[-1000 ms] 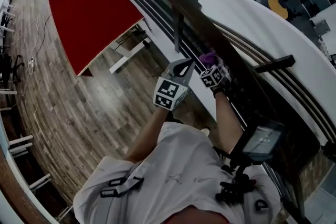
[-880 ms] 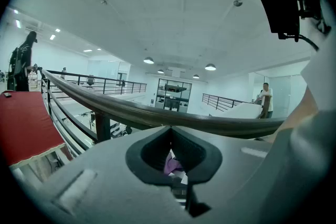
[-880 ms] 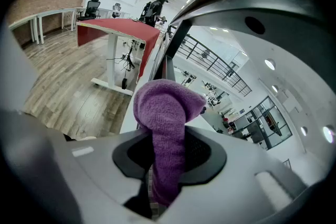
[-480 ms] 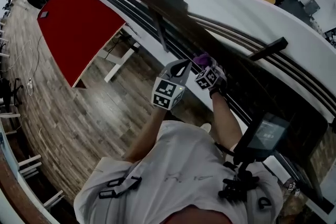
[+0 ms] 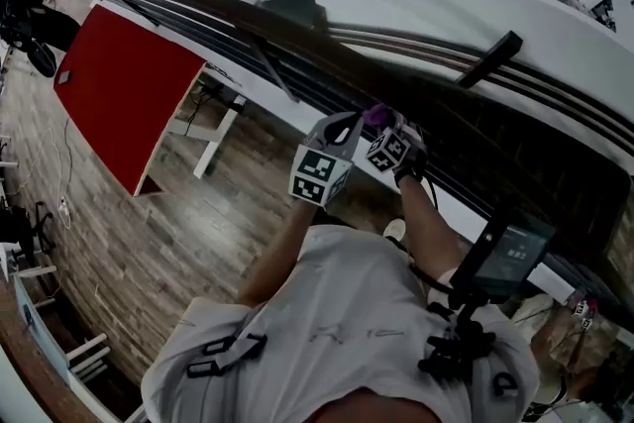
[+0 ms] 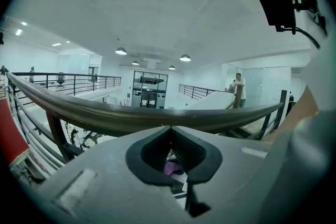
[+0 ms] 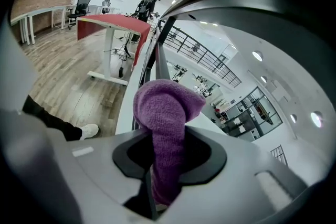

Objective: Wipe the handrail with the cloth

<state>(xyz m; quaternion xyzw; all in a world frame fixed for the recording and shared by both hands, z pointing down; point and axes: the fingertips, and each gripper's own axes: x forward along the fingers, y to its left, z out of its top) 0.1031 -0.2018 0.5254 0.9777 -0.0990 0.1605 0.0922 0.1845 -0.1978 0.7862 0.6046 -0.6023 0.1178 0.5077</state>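
Clamping the purple cloth [image 7: 167, 107] tight between its jaws, the right gripper [image 7: 165, 134] lets the bunched end stick out past the tips. In the head view that end sits at the dark wooden handrail [image 5: 228, 3], on its near side; whether it presses on the wood is unclear. The left gripper [image 6: 169, 131] has its jaws clenched on nothing, just below the handrail and beside the right one. A red desk [image 5: 124, 94] stands on the floor well short of the handrail.
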